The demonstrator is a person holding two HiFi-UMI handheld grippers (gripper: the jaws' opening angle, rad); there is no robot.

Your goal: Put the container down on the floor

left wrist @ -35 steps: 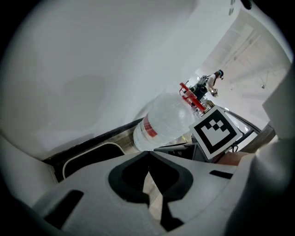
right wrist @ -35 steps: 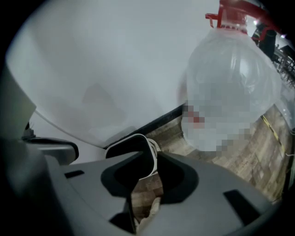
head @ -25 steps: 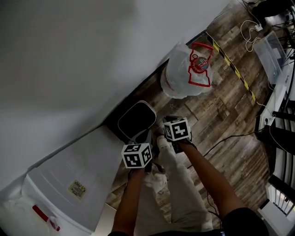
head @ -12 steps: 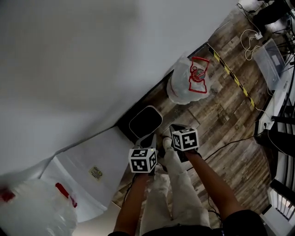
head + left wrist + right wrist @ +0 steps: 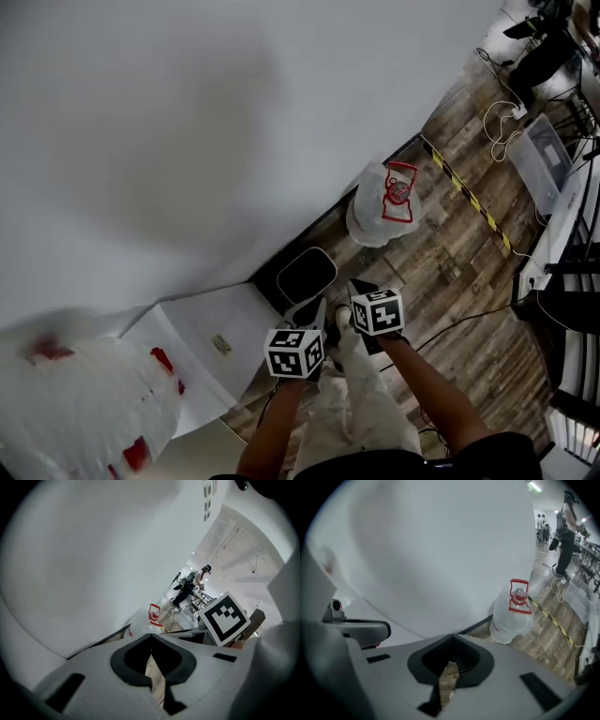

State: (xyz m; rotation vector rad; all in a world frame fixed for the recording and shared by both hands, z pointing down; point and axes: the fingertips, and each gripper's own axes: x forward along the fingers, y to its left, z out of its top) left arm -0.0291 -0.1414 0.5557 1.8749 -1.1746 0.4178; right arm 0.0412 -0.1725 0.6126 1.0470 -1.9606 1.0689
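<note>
At the near left of the head view a blurred white shape with red patches (image 5: 89, 412) fills the corner, too soft to identify. Right of it a white box (image 5: 211, 342) sits at the foot of the pale wall (image 5: 187, 122). The dark container (image 5: 307, 274), a rounded rectangle with a lighter rim, stands on the wooden floor (image 5: 450, 258) close against the base of the wall, between the white box and the jug farther right. It is free of both tools. Just nearer than it, the left gripper (image 5: 308, 313) hangs above the floor, marker cube uppermost. Its fingers (image 5: 105, 686) are drawn together, leaving only a thin slit of floorboards showing, and nothing sits in that slit. The person's light trousers (image 5: 361, 403) run down between the two forearms. The right gripper (image 5: 363, 289) is held beside the left one, slightly farther away. Its fingers (image 5: 501, 686) are likewise closed on nothing, with a sliver of floor visible through the notch. Farther right, a clear water jug (image 5: 382, 211) with a red handle stands on the floor against the wall, well apart from the dark container. Beyond it a yellow-and-black striped tape (image 5: 469, 195) crosses the boards, and a clear plastic tub (image 5: 542, 155) lies at the far right among white cables (image 5: 502, 117).
</note>
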